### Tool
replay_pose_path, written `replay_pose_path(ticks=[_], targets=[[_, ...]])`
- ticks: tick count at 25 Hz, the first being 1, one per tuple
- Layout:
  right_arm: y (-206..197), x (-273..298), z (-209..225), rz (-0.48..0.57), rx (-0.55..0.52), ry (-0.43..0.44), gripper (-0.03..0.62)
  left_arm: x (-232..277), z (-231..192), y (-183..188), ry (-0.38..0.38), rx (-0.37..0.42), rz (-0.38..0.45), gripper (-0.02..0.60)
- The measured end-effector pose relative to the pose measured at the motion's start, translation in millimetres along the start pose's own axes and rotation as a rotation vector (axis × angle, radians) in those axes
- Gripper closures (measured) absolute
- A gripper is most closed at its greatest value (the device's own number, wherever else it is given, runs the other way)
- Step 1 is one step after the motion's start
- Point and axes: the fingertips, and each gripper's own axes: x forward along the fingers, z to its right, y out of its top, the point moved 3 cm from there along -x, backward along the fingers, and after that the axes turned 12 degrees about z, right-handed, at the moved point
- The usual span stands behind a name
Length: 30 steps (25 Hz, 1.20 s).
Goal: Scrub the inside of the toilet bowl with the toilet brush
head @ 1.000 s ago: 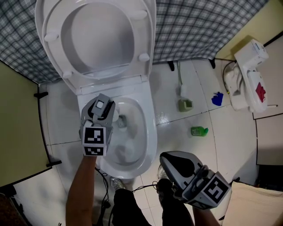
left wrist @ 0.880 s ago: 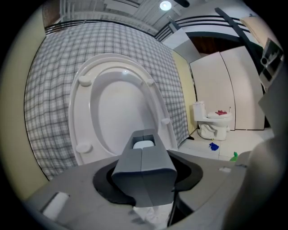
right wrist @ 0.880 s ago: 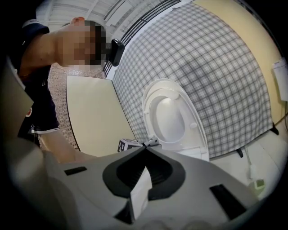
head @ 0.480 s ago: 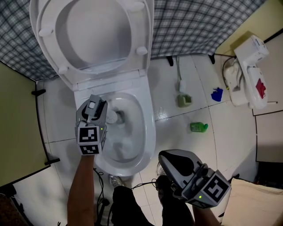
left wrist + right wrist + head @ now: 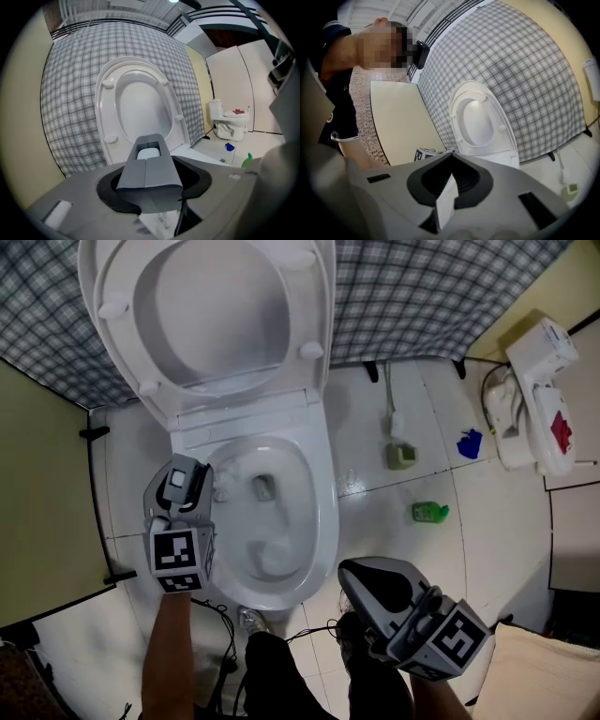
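The white toilet stands with seat and lid up, water in its bowl. My left gripper hovers over the bowl's left rim, shut on the pale handle of the toilet brush. The white brush head rests against the inner left wall of the bowl. In the left gripper view the raised lid lies straight beyond the left gripper. My right gripper is held low at the near right, shut and empty, apart from the toilet; the right gripper faces the raised lid.
A green holder with a white stick, a green bottle and a blue object lie on the tiled floor right of the toilet. A second white fixture stands far right. A checked curtain hangs behind; a yellow partition is left. Cables run by my feet.
My left gripper has moved left, from over the bowl's middle to its left rim, taking the brush head to the left wall. The right gripper has stayed put.
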Motion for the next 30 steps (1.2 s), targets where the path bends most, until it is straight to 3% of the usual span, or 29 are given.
replay_pose_path(ticks=[4,13,18,24,30], targets=[[-2.1,0.8,-1.3,-0.003,0.002,0.013,0.594,-6.2,-1.6,-11.4,0.03,-0.036,-0.009,0.364],[-10.4,-13.7,1.1,-0.011,0.0,-0.025,0.594,9.9,53.0,-66.3,-0.056,-0.103,-0.068,0.365],[-11.6,-20.9,0.3,-0.009,0.003,-0.031,0.594,-12.0,38.8,-43.2,-0.032,-0.075,-0.047,0.365],[-9.5,-16.1,-12.9,-0.003,0.012,0.008,0.594,-48.6,5.9,-13.8,0.062,-0.042,-0.068,0.365],[-13.0,-20.3,-11.8,-0.01,0.011,0.001,0.594,-40.1,22.5,-34.2,0.055,-0.075,-0.085,0.365]])
